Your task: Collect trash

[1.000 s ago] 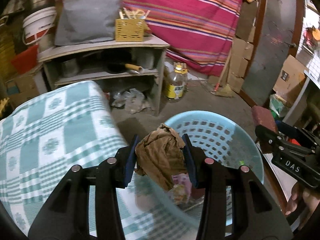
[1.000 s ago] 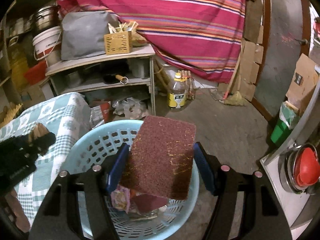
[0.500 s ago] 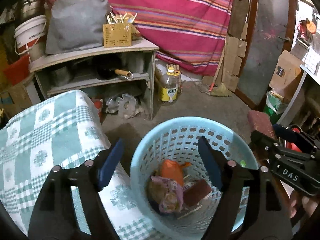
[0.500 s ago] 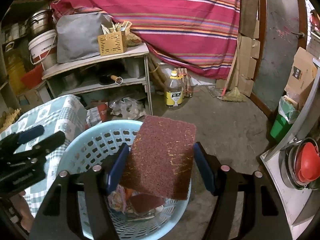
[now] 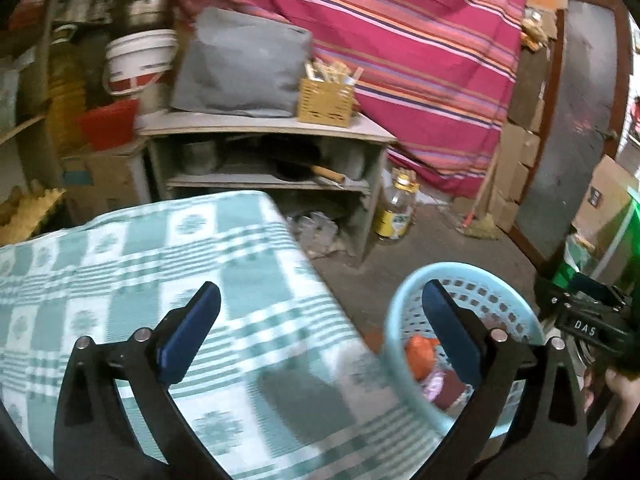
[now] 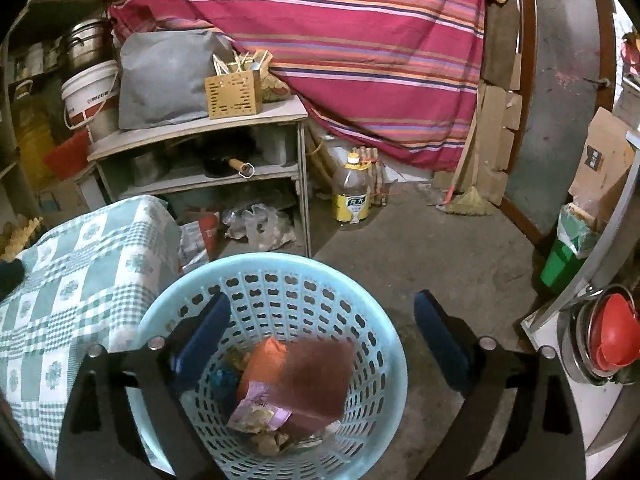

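I've got the blue basket [image 6: 276,276] as my ref point, sitting on the floor just beside the checked-cloth table [image 5: 168,264]. My right gripper [image 6: 322,340] hangs over the basket, jaws opening, nothing between the pads [image 6: 202,338]. The maroon scouring pad [image 6: 320,376] is inside the basket, blurred, lying on the other trash: an orange wrapper [image 6: 260,364] and a pink crumpled packet [image 6: 260,410]. My left gripper [image 5: 320,332] is off to the table side of the basket, over the cloth, jaws opening too, empty. In the left wrist view the basket [image 5: 400,304] shows behind one finger [image 5: 452,332], w/ the other gripper's black body [image 5: 588,320] at its far side.
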The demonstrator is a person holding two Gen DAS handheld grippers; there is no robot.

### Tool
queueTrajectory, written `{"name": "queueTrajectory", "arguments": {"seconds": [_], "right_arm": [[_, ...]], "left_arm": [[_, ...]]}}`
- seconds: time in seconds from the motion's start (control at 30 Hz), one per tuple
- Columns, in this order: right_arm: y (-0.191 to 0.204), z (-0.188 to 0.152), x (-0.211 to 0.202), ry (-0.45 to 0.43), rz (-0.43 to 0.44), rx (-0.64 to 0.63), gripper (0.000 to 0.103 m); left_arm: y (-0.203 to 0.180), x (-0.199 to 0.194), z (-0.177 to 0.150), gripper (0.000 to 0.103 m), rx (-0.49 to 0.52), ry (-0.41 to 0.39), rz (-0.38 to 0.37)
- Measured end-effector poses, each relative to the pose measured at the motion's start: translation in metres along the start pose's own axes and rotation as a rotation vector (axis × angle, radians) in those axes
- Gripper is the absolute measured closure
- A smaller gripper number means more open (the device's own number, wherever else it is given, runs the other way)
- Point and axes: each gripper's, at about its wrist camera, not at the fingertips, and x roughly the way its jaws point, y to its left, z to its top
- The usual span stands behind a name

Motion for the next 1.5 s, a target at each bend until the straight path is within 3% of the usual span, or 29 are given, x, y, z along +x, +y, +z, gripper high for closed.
{"name": "queueTrajectory", "arguments": {"seconds": [0.17,0.57,1.0,1.13,1.27,1.5], "right_arm": [[0.009,-0.002,0.0,-0.007,-0.026,-0.017,0.008],[0.046,-0.022,-0.033,-0.053,0.016,-0.053,0.005],[0.126,-0.076,-0.115,-0.152,0.129,-0.116,0.005],[0.159,-0.103,-0.137,-0.162,0.198,-0.135,0.005],[0.191,-0.127,-0.151,-0.167,0.263,-0.182,0.005],[0.223,-0.152,-0.164,-0.202,0.298,-0.23,0.005]], "left_arm": [[0.035,-0.028,-0.008,0.006,-0.012,-0.034,0.068],[0.097,-0.108,-0.038,0.005,0.012,-0.093,0.222],[0.15,-0.175,-0.1,0.005,0.01,-0.109,0.32],[0.162,-0.196,-0.113,0.005,-0.003,-0.149,0.355],[0.172,-0.209,-0.128,0.005,-0.012,-0.169,0.404],[0.193,-0.228,-0.155,0.005,-0.076,-0.21,0.472]]}}
